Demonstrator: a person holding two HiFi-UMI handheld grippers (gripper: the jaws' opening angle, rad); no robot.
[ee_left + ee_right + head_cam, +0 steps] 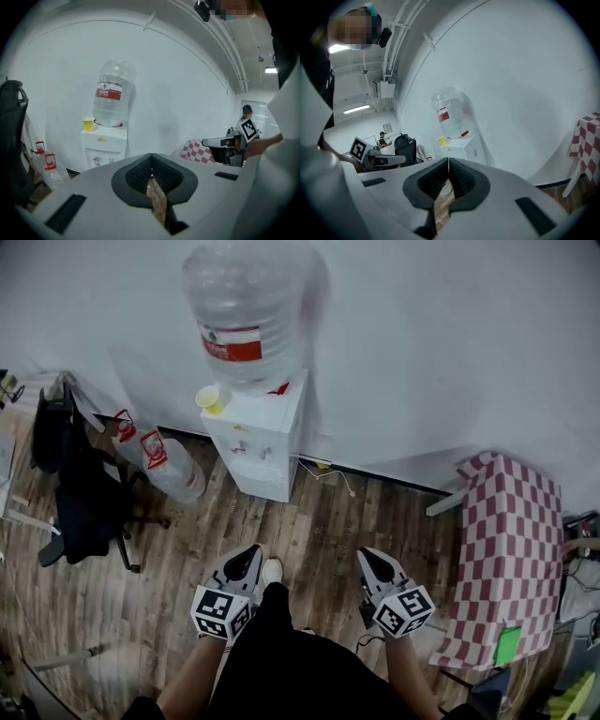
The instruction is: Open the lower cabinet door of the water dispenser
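The head view looks steeply down, with the water dispenser (258,442) well off at 12 o'clock. Both gripper views look nearly level from low down and share that dispenser.

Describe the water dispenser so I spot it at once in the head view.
Follow the white wall beyond the wooden floor. The water dispenser is the white cabinet standing against it, left of the checked table. Only it carries an upturned clear bottle with a red label, plus a yellow cup.

A black office chair (80,498) stands on the wooden floor (328,531) at the left. Near it are 2 clear jugs (178,474), perhaps empty. A red-checked bench (511,540) stands at the right.
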